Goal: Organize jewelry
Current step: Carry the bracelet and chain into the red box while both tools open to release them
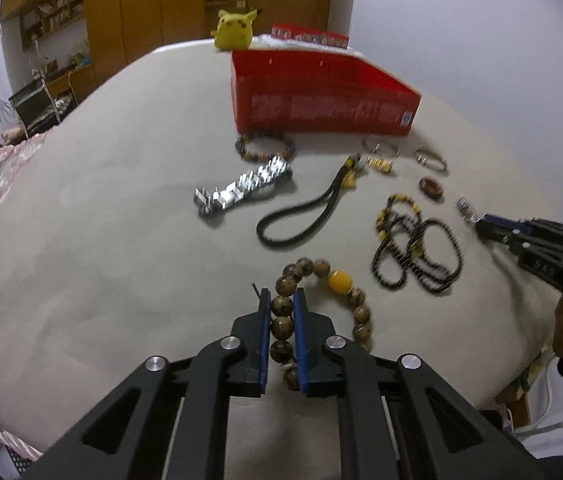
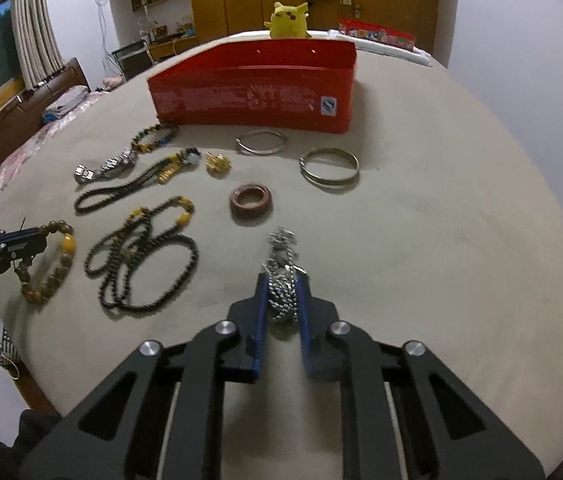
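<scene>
The jewelry lies spread in loose rows in front of the red box (image 2: 253,92), each piece apart from the next, probably so that each can be picked singly and dropped in.

Farthest left in the right wrist view, the left gripper (image 1: 281,300) has its jaws narrowed onto the wooden bead bracelet (image 1: 321,300), gripping one side of the loop along the beads; the amber bead and the rest of the ring curl out to the right of the jaws, resting on the grey surface (image 2: 441,220). Next come the metal watch (image 2: 107,166), the black cord charm (image 2: 129,188) and the tangled black bead necklace (image 2: 141,264), all untouched. The brown ring (image 2: 250,199) and two metal bangles (image 2: 329,166) sit nearer the box.

At right, the right gripper (image 2: 281,284) is clamped on the silver chain (image 2: 281,276) (bunched into a heap), with most of the links between the blue pads and a tuft sticking out past the tips.
</scene>
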`<state>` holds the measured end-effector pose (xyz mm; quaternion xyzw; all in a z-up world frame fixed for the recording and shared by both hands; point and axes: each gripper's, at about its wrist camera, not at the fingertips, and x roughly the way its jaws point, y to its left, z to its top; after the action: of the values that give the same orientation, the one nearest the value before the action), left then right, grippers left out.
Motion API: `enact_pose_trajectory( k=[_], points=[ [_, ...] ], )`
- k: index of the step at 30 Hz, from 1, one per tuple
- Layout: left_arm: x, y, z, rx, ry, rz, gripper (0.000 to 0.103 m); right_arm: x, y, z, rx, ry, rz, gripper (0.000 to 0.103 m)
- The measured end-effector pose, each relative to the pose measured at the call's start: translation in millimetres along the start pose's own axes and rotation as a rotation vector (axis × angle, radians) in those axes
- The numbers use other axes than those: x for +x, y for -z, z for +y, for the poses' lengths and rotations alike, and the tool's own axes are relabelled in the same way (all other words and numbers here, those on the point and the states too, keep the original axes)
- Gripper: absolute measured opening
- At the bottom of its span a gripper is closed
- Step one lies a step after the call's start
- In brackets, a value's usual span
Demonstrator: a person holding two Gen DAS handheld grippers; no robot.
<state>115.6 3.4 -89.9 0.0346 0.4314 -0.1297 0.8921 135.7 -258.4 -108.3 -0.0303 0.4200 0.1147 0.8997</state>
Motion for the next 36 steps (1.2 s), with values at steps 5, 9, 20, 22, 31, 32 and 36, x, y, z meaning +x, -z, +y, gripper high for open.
enact_pose_trajectory(
  k=[5, 9, 20, 22, 31, 32, 36],
  points=[
    [-24.8, -13.9, -7.0, 0.020, 0.010, -0.063, 0.010, -15.0, -5.7, 6.7, -0.014, -0.010, -0.031, 0.011],
    [-39.7, -25.5, -11.7, 0.039, 0.017, -0.100, 0.010, -30.3, -14.4, 7.8, -0.015, -0.039, -0.056, 0.011],
    [-70.1, -69.2, -21.2, 0.094, 0.022, -0.194, 0.010, -77.4, -63.8, 6.6, -0.062, -0.100, -0.145, 0.011],
    [-72.1, -77.1, -21.5, 0.101, 0.021, -0.206, 0.010, -82.5, -75.7, 5.9, -0.072, -0.109, -0.156, 0.011],
    [-66.7, -120.8, -21.7, 0.124, 0.053, -0.216, 0.010, -83.9, -124.0, -1.1, -0.101, -0.133, -0.160, 0.011],
    [-65.0, -124.8, -22.0, 0.128, 0.057, -0.214, 0.010, -82.4, -128.9, -1.1, -0.104, -0.134, -0.160, 0.011],
    [-55.4, -150.1, -21.6, 0.143, 0.054, -0.213, 0.010, -76.9, -153.2, -4.0, -0.120, -0.143, -0.156, 0.011]
  ],
)
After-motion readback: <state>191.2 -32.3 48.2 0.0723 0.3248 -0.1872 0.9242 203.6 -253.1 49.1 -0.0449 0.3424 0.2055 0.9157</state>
